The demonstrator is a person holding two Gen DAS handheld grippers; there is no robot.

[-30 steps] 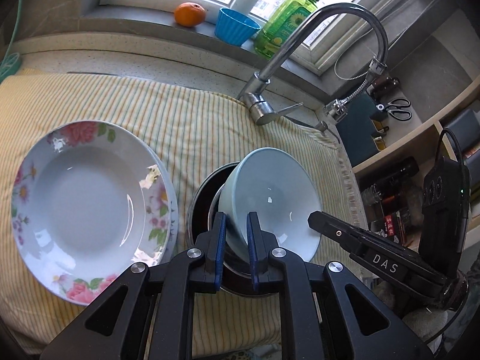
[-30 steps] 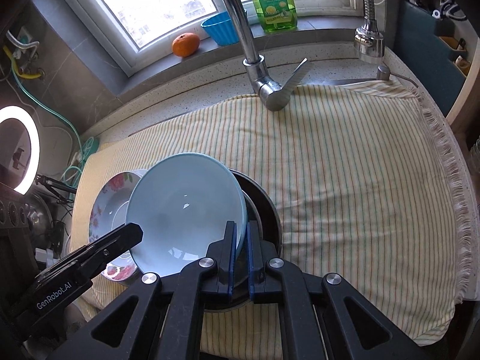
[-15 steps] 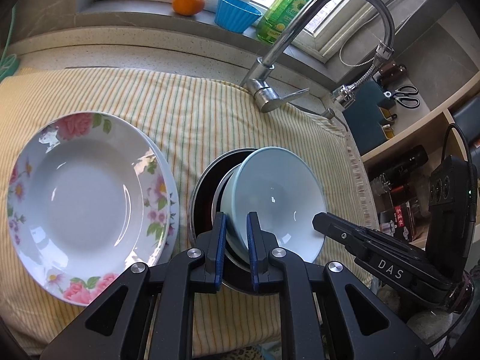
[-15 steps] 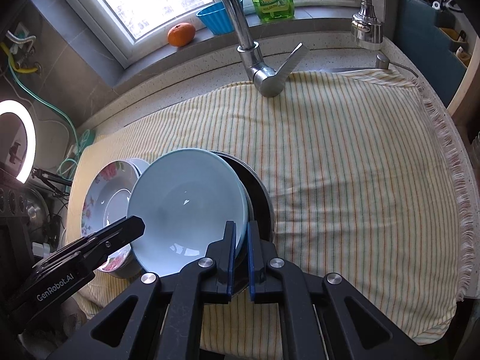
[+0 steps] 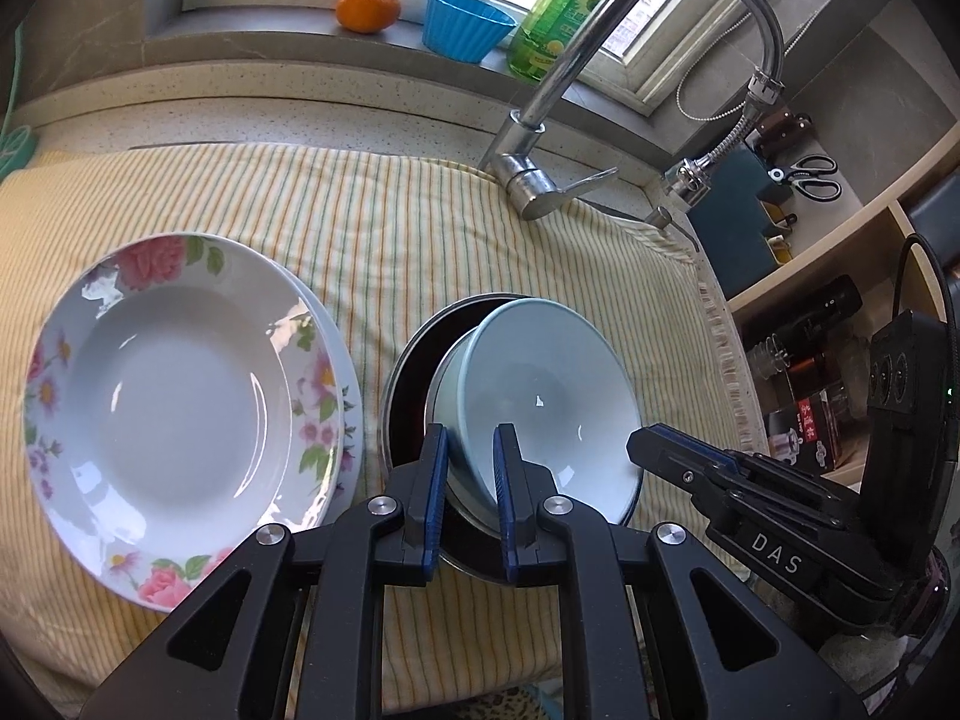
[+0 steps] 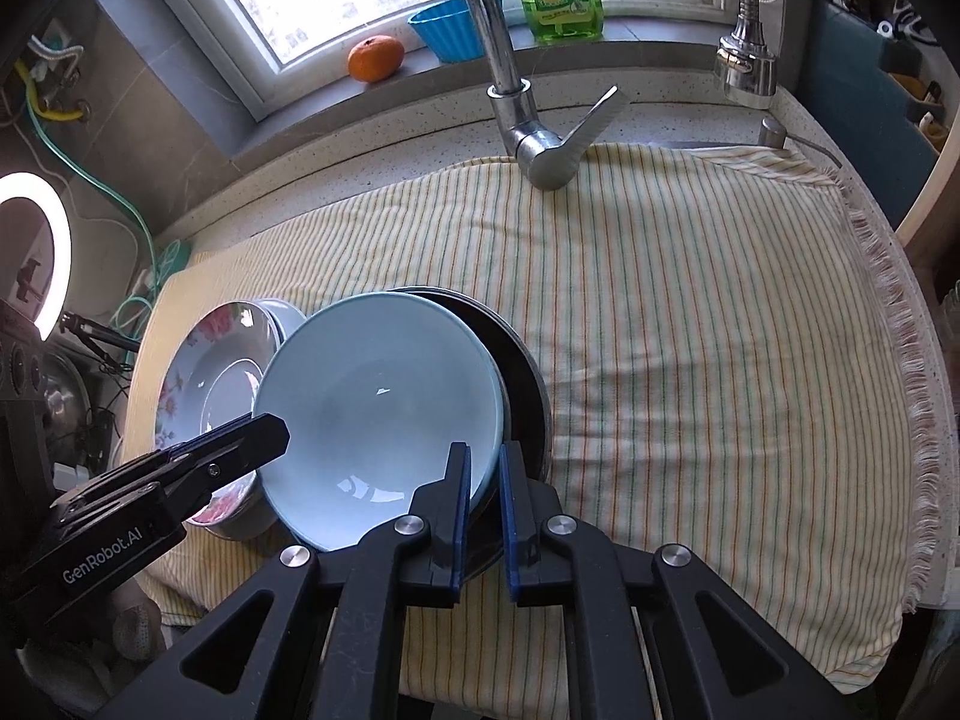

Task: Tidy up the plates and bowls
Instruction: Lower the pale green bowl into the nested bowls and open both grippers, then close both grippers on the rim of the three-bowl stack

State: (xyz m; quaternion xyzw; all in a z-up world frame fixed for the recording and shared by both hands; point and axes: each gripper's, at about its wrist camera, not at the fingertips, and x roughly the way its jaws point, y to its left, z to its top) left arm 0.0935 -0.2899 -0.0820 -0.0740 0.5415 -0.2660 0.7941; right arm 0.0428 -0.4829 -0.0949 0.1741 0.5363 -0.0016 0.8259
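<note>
The pale blue bowl (image 5: 540,396) is seen tilted, nested partly inside a dark metal pot (image 5: 414,396) that sits on the striped cloth (image 5: 372,222) covering the bench. The left gripper (image 5: 470,480) is closed to a narrow gap on the bowl's near-left rim, one blue-padded finger inside the bowl and the other outside against its wall. The right gripper (image 6: 480,498) is likewise nearly closed on the opposite rim, its left finger lying inside the bowl and its right finger between the bowl and the pot wall; its fingers have just been opening slightly, with the rim between them, and contact of the pads cannot be told for certain. In the left wrist view, the right gripper's tip is noted just to the right of the fingers, at the bowl's edge; in the right wrist view, the left gripper's tip is noted at the bowl's left edge. A floral plate (image 5: 174,408), stacked on another plate, lies to the left of the left fingers, just beside the pot. Beyond the fingers a chrome faucet (image 5: 540,174) stands at the cloth's far edge, and on the windowsill behind it an orange (image 5: 367,8), a blue cup (image 5: 465,24) and a green bottle (image 5: 552,18) are recorded
</note>
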